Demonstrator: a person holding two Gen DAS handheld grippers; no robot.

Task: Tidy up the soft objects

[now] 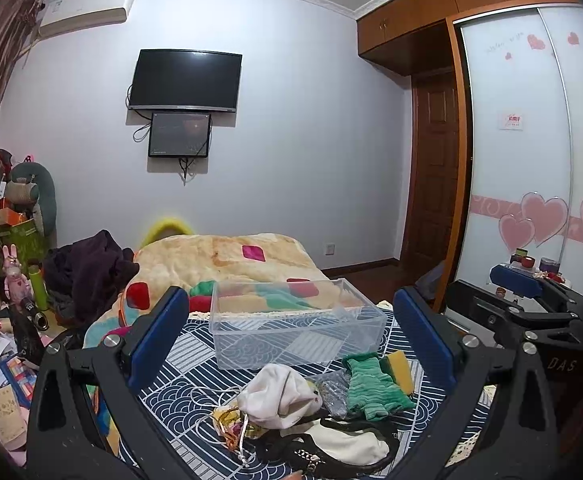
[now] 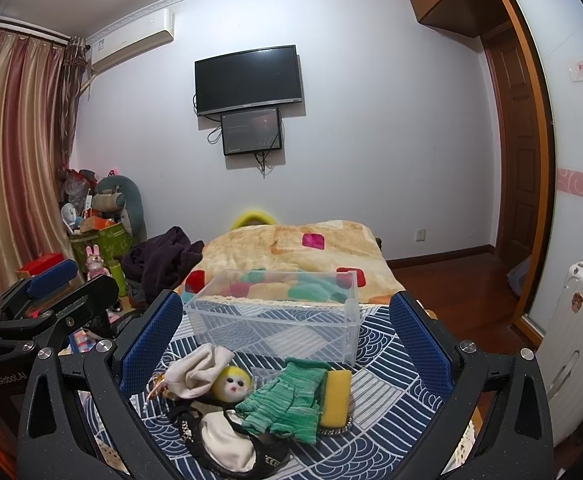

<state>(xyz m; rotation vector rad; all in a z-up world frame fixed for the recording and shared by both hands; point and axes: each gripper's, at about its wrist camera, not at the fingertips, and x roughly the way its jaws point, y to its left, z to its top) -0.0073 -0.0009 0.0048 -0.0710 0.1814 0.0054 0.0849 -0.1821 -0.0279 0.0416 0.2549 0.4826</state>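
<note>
**Both grippers open, nothing picked, pile waiting in front of empty bin**

The left gripper (image 1: 289, 344) was spread wide with nothing between its blue pads (image 1: 153, 334), and the right gripper (image 2: 285, 344) was the same, wide apart and empty. Both hovered above the patterned cloth (image 2: 391, 360), aimed at the same pile, probably lined up for a first pick. Each showed in the other's view: the right gripper at the right edge of the left wrist view, the left gripper at the left edge of the right wrist view, so they sat side by side.

Framed between the fingers lay the soft objects, bunched and touching:
- green knit piece (image 2: 287, 400), overlapping the yellow sponge (image 2: 337, 396) on its right
- small yellow-headed doll (image 2: 233, 384), partly under a cream pouch (image 2: 199, 368) with a white drawstring (image 1: 211, 394) trailing left
- black-and-cream bag (image 2: 227, 440) with chain trim, nearest the cameras
- a grey glittery piece (image 1: 333, 394) beside the green knit, type unclear

Just behind the pile stood the clear plastic bin (image 2: 275, 320), upright, open-topped, with nothing seen inside. Judged as the target: it sat right behind the pile so each item needs only a short lift forward.

Task looked unstarted, 0 items in the bin. The green knit lay on top and clear of the straps, likely the easiest first grab. Risk: the drawstring and chain could snag and drag neighbours along.

Beyond lay the bed's blanket (image 2: 291, 248), with a wall TV (image 2: 249, 78) further back.
</note>
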